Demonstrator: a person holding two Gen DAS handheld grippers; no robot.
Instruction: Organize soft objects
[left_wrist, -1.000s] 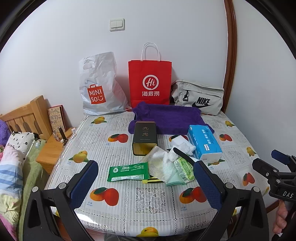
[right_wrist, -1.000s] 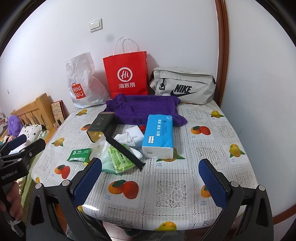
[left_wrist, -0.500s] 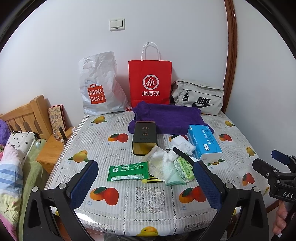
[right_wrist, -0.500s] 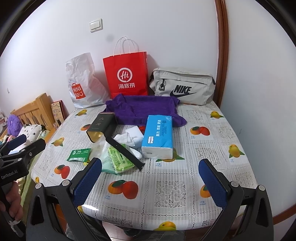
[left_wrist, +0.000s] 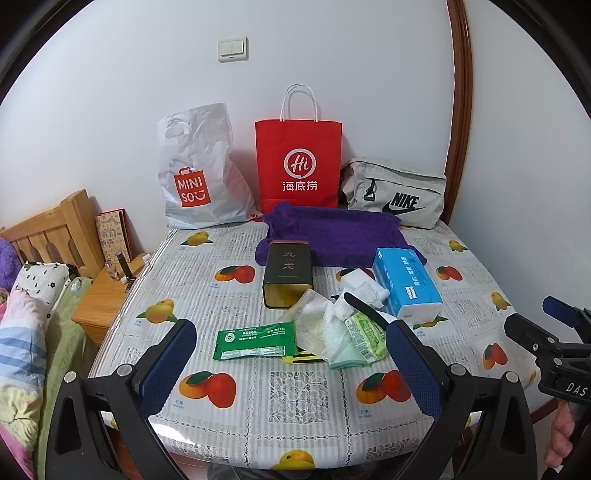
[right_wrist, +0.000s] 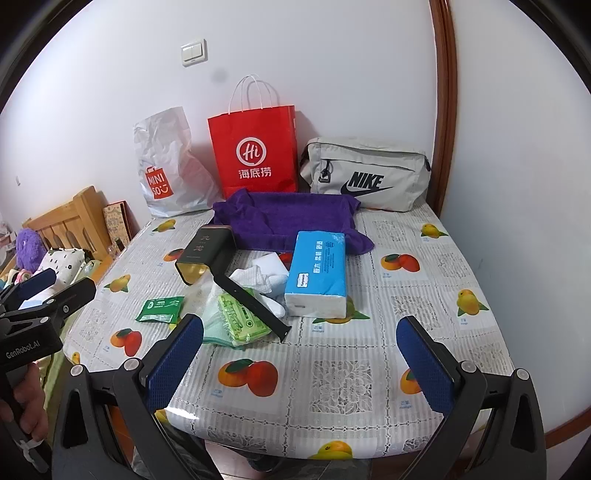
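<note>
We hold 2 released tools over a cluttered desk (left_wrist: 236, 291).
Left tool (left_wrist: 291, 354) and right tool (right_wrist: 299, 354) grasp nothing; purple towel (left_wrist: 332, 236) lies far, blue tissue pack (right_wrist: 317, 275) right.

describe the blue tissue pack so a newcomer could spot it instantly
Start at the purple towel spread before the bags at the table's far edge. Overlapping its near right corner lies the tissue pack: a soft rectangular brick, the only bright blue-and-white item on the table.

White bag (left_wrist: 195, 173): I read "MINISO".
Red bag (left_wrist: 299, 166), beside it: "Hi 海底捞".
Grey pouch (right_wrist: 365, 173): "NIKE".
Tin (left_wrist: 288, 269): "九龙".
Left gripper (right_wrist: 27, 314): "GenRobot.AI".
</note>
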